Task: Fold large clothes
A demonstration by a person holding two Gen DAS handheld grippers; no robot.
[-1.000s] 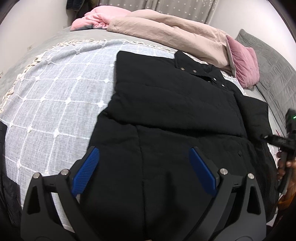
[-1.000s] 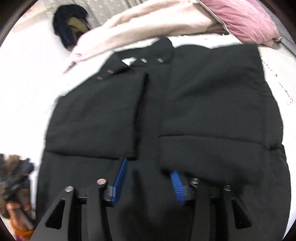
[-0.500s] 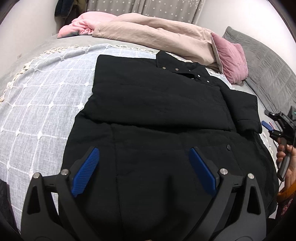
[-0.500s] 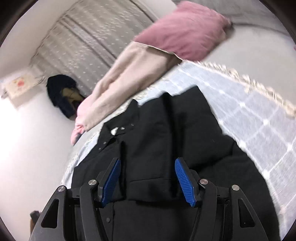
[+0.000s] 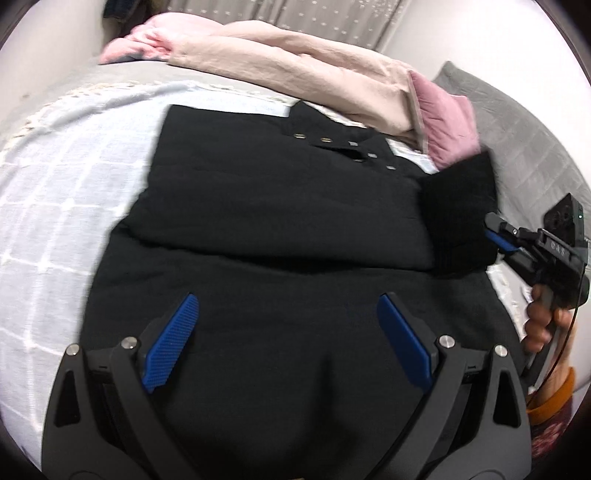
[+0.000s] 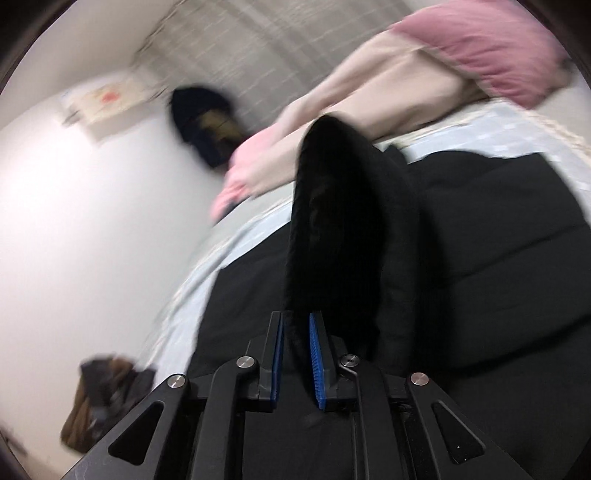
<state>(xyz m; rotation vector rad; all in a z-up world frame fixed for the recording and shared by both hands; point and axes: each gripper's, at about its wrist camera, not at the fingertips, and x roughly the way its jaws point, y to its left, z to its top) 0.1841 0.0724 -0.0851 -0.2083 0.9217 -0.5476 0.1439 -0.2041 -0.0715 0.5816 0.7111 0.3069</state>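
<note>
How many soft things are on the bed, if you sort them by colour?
Black: 1, the black padded jacket
Pink: 2, the dusty pink velvet pillow and the crumpled light pink cloth
Beige: 1, the long beige quilt
Pale blue: 1, the pale blue checked blanket
Grey: 1, the grey quilted cover
Total: 6

I see a big bed with a pale blue checked blanket (image 5: 66, 206) on it. A long beige quilt (image 5: 295, 70) and a pink pillow (image 5: 447, 129) lie at the far side. Behind them hangs a grey dotted curtain (image 5: 295, 14). The wall (image 6: 74, 221) is plain white.
</note>
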